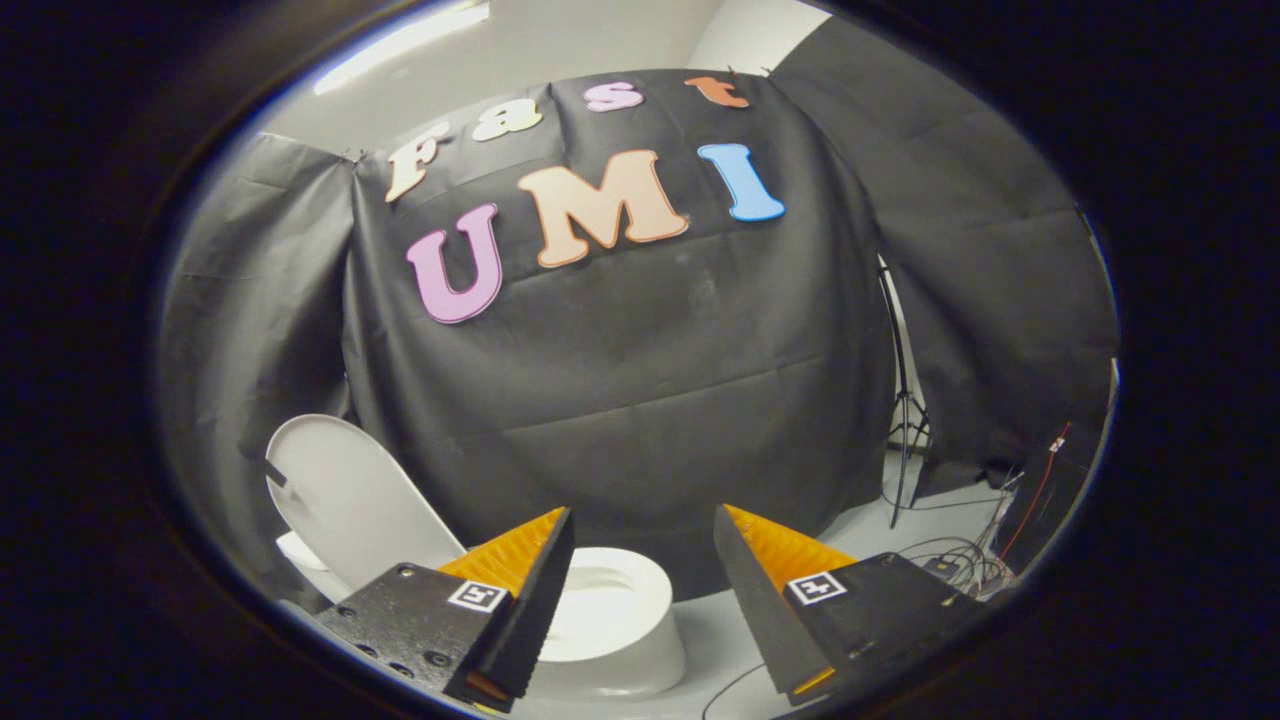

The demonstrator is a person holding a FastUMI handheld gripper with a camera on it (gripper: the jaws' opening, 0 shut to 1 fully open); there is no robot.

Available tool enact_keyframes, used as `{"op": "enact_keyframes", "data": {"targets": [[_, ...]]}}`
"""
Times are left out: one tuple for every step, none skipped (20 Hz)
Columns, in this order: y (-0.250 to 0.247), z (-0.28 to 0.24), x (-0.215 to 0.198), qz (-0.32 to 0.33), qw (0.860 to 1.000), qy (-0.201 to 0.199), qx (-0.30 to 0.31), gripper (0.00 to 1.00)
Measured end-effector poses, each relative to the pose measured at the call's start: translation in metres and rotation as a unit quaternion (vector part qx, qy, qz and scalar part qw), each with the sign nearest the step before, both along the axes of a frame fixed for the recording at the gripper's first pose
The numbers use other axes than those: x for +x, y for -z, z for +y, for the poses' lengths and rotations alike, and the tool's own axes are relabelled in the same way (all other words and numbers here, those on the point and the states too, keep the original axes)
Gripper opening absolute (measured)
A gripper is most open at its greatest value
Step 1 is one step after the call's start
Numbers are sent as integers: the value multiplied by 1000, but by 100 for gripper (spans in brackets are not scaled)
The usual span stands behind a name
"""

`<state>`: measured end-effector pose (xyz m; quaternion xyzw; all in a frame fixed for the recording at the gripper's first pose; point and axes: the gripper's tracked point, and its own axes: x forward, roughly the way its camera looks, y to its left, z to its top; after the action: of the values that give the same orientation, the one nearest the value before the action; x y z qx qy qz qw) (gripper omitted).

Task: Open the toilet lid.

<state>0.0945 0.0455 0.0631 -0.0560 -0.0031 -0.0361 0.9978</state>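
Two fingers of the tongs (640,580) stand spread wide with nothing between them, gripping nothing and touching nothing. White toilet (610,625) sits on the floor (860,520) ahead of and below the fingers, its bowl showing in the gap between them and partly hidden behind the left finger. Toilet lid (345,500) is already up: a white oval standing beyond the left finger, away from the bowl on that side, long axis running from its low end by the bowl up to a rounded top, leaning back away from the bowl toward the black cloth wall (640,380). Its broad face points toward the camera and a bit over the bowl. Lower end of the lid is hidden behind the left finger, so the hinge can't be made out. Seat opening on the bowl faces up, a pale oval rim with a shadowed hollow. Tripod stand (905,400) stands by the cloth beyond the right finger, and a tangle of cables (960,560) lies on the floor near it, well apart from the toilet.
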Motion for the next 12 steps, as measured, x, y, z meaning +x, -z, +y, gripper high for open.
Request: {"op": "enact_keyframes", "data": {"targets": [[1, -5, 5, -1, 1000, 1, 2, 86], [0, -9, 10, -4, 1000, -1, 7, 86], [0, -13, 15, -4, 1000, -5, 14, 86], [0, -19, 18, 0, 1000, -7, 20, 85], [1, -26, 22, 2, 1000, -8, 23, 85], [2, -34, 23, 4, 1000, -8, 26, 85], [0, -42, 24, 3, 1000, -9, 29, 85], [-3, -51, 25, 1, 999, -9, 34, 85], [-8, -61, 27, 0, 999, -8, 40, 86], [-12, -72, 28, -2, 999, -7, 46, 86], [-17, -81, 31, -3, 999, -5, 50, 85], [-24, -91, 31, -5, 999, -3, 51, 85]]}}
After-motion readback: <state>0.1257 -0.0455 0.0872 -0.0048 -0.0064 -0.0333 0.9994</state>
